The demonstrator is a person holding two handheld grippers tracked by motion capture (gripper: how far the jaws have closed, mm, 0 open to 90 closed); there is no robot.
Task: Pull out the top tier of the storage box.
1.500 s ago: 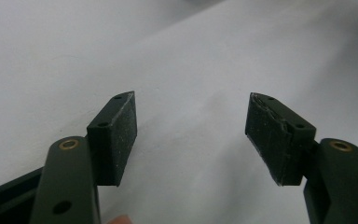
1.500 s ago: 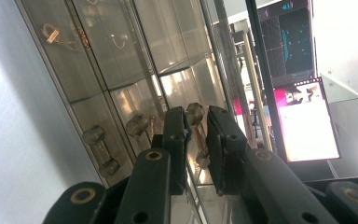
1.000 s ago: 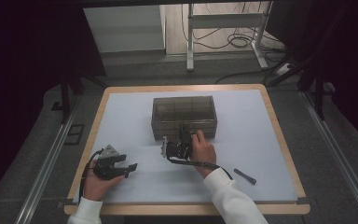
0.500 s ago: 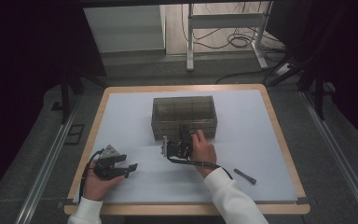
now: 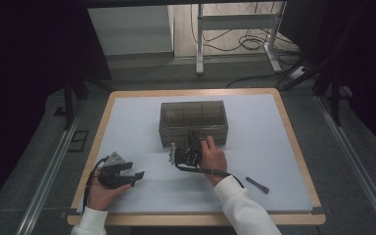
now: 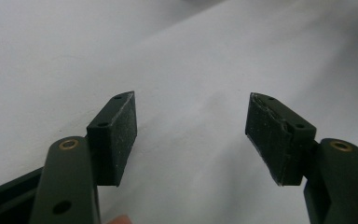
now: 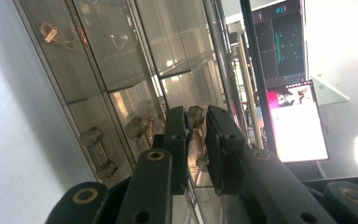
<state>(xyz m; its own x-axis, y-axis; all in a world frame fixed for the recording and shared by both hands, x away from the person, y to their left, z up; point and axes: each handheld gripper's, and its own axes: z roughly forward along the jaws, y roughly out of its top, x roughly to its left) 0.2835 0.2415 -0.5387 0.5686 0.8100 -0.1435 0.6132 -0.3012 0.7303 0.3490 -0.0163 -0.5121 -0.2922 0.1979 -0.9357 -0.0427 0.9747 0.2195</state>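
A smoky see-through box (image 5: 193,117) with several compartments stands in the middle of the white table top (image 5: 274,147). My right gripper (image 5: 193,141) points at its front wall. In the right gripper view the jaws (image 7: 196,123) are shut on a small metal knob (image 7: 196,114) at the box (image 7: 107,60) edge. Similar metal clasps (image 7: 95,144) show through the clear wall. My left gripper (image 5: 136,177) rests low at the front left of the table, away from the box. Its pads (image 6: 121,126) stand wide open with only white surface between them.
A short dark pen-like stick (image 5: 257,185) lies at the front right of the table. The table has a wooden rim (image 5: 293,137). Beyond the far edge are a stand's legs and cables (image 5: 240,44) on the floor.
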